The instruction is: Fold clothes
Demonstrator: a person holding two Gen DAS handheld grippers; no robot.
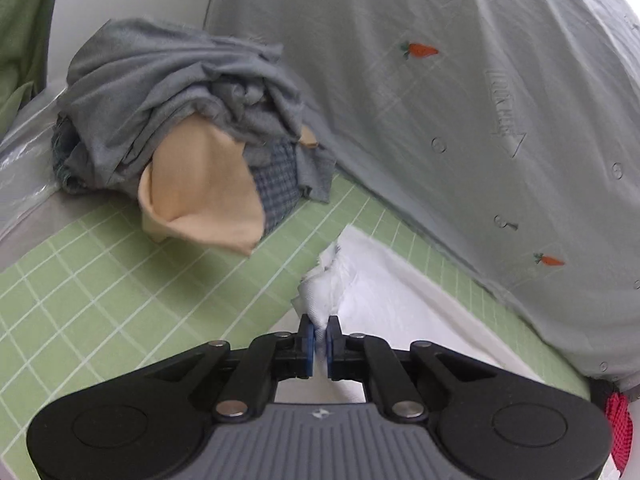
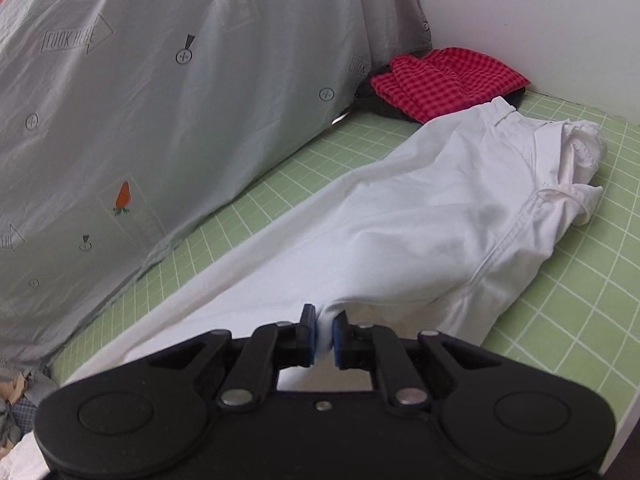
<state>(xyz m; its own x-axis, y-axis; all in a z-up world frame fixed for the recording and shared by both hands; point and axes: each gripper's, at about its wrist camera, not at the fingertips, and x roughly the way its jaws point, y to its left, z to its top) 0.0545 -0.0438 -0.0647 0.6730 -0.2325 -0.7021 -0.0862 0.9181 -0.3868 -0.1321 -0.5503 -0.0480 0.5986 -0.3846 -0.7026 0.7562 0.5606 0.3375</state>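
Lying on the green grid mat (image 2: 560,280), the white trousers (image 2: 400,216) show full length only in the right view, beside a red checked cloth (image 2: 440,80). The left view alone shows a grey clothes heap (image 1: 180,92). Left gripper (image 1: 319,330) pinches the frayed hem; right gripper (image 2: 325,330) clamps a fold, both tilted downward.
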